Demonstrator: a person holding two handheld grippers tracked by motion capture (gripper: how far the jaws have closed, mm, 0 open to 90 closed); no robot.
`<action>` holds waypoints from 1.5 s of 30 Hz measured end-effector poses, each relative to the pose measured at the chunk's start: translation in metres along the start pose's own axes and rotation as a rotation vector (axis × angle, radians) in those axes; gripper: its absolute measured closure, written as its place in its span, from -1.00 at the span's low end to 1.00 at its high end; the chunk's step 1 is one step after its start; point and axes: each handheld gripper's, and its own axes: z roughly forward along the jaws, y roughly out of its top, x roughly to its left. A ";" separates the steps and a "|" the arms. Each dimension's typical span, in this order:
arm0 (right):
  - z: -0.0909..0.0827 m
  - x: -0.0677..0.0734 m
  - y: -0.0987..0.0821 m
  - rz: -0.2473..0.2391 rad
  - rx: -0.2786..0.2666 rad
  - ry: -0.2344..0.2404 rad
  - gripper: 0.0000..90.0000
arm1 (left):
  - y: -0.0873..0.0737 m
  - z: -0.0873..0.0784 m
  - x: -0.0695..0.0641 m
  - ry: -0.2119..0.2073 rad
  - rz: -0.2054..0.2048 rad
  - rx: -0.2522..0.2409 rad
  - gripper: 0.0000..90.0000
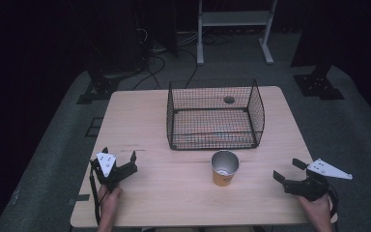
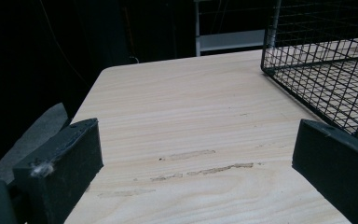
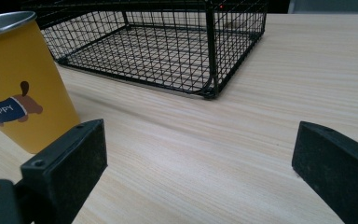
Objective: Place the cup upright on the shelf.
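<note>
A yellow cup (image 1: 224,167) with a metal rim stands upright on the wooden table (image 1: 174,193), just in front of a black wire basket (image 1: 215,116). In the right gripper view the cup (image 3: 21,84) carries a dog picture and sits at the left, with the basket (image 3: 168,42) behind it. My right gripper (image 1: 287,170) rests open at the table's right front, a hand's width right of the cup. Near the left front, my left gripper (image 1: 119,155) stands open, nothing between its jaws. The basket's corner (image 2: 326,70) shows at the right of the left gripper view.
The basket looks empty. A round hole (image 1: 229,100) in the tabletop lies behind it. Past the far edge stand a white frame (image 1: 234,29), dark stands and cables on the floor. Bare wood spreads between the grippers.
</note>
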 end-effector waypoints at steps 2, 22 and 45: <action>0.000 0.001 0.000 0.000 0.006 -0.002 -0.94 | 0.000 0.000 0.000 0.000 0.002 0.001 -0.98; 0.004 0.022 0.017 -0.076 0.009 0.050 -0.94 | 0.000 -0.002 -0.001 -0.004 0.005 -0.004 -0.98; 0.021 0.058 0.027 -0.158 0.063 0.185 -0.94 | 0.000 -0.002 0.000 -0.005 0.003 -0.006 -0.98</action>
